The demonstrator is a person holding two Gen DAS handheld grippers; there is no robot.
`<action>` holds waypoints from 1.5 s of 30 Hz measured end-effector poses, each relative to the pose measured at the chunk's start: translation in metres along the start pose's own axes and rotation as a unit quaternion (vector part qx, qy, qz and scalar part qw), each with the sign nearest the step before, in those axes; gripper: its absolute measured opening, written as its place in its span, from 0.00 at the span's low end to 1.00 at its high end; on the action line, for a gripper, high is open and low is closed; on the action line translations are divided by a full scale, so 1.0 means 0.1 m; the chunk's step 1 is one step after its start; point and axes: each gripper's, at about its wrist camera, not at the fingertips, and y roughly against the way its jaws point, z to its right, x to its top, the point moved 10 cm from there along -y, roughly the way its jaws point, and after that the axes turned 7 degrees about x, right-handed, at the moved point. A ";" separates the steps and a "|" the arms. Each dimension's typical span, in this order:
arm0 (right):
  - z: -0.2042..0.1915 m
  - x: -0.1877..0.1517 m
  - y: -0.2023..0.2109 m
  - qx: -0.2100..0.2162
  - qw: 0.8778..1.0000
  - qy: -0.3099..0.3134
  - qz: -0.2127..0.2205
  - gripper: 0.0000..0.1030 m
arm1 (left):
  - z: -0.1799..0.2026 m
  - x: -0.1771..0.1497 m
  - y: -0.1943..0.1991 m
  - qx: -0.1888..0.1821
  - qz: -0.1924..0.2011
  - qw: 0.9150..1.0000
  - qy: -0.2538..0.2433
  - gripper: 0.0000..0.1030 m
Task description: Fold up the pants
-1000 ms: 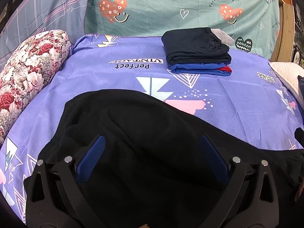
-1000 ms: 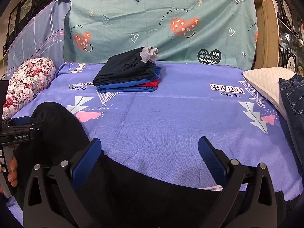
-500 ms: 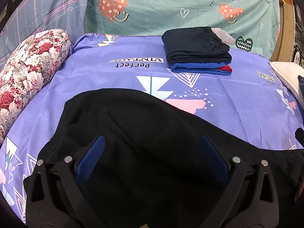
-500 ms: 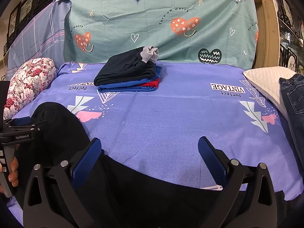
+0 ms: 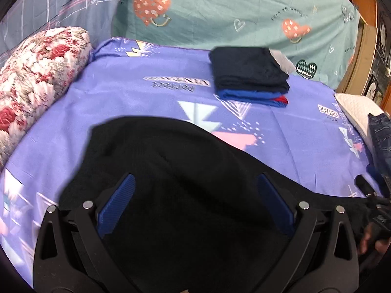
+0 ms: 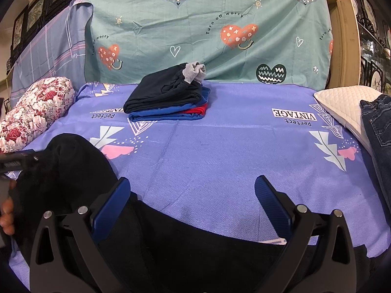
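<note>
Far left: a floral bolster (image 5: 36, 73) lies along the edge of the purple bedsheet (image 6: 220, 158).

Near left: black pants (image 5: 183, 183) lie in a loose heap on the sheet, the bulk of the cloth bunched at the left and a narrower run trailing right along the near edge. The left gripper (image 5: 195, 200) hangs over the heap, blue fingers spread wide, nothing between them.

Centre, far: a stack of folded clothes (image 6: 168, 97), dark on top, blue and red beneath, sits near the teal backdrop.

The right gripper (image 6: 193, 197) is also spread wide and empty, over the trailing part of the pants.

Far right: a white quilted pillow (image 6: 342, 105) with jeans (image 6: 376, 131) draped on it.

Judgement: the black pair looks unfolded and not yet laid flat or gripped. Straightening, folding and stacking all remain; the jeans may follow.
</note>
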 end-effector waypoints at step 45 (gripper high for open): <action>0.01 -0.08 -0.18 0.020 0.998 -0.018 -0.048 0.99 | -1.15 0.38 -1.44 -0.231 -0.232 0.938 0.115 0.98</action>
